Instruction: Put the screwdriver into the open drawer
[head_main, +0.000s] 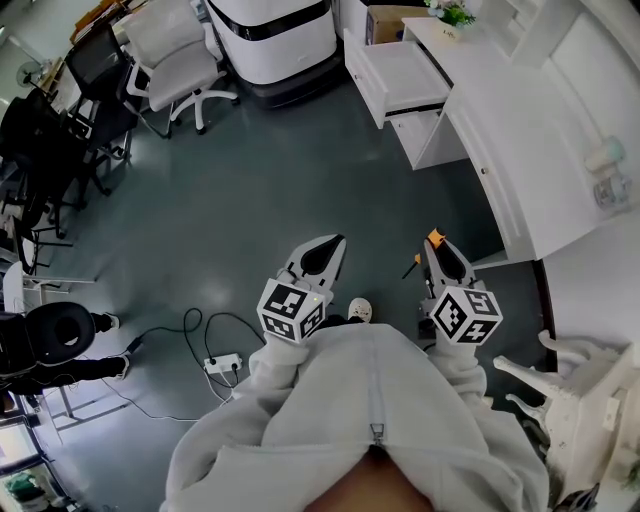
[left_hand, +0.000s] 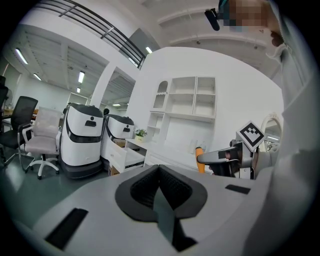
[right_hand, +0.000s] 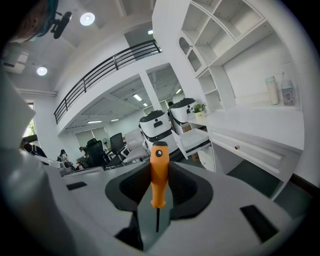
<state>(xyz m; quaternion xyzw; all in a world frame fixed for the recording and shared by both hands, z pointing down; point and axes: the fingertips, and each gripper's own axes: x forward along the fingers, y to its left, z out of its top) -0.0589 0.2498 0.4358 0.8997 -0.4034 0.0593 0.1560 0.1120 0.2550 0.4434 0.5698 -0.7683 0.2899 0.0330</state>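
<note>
I log: right claw (head_main: 437, 246) pinching screwdriver (right_hand: 159, 175) by its orange handle | left claw (left_hand: 159, 174) pressed together, empty | open drawer (head_main: 403, 72) well ahead.

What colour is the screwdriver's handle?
Orange, with a black end cap; the screwdriver shows best in the right gripper view.

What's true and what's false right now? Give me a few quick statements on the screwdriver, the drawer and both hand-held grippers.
The right hand-held gripper is shut on the screwdriver. True.
The screwdriver's handle is blue. False: it is orange.
The screwdriver lies in the drawer. False: the gripper holds it apart from the drawer.
The drawer is pulled open. True.
The left hand-held gripper holds a tool. False: it is empty.
</note>
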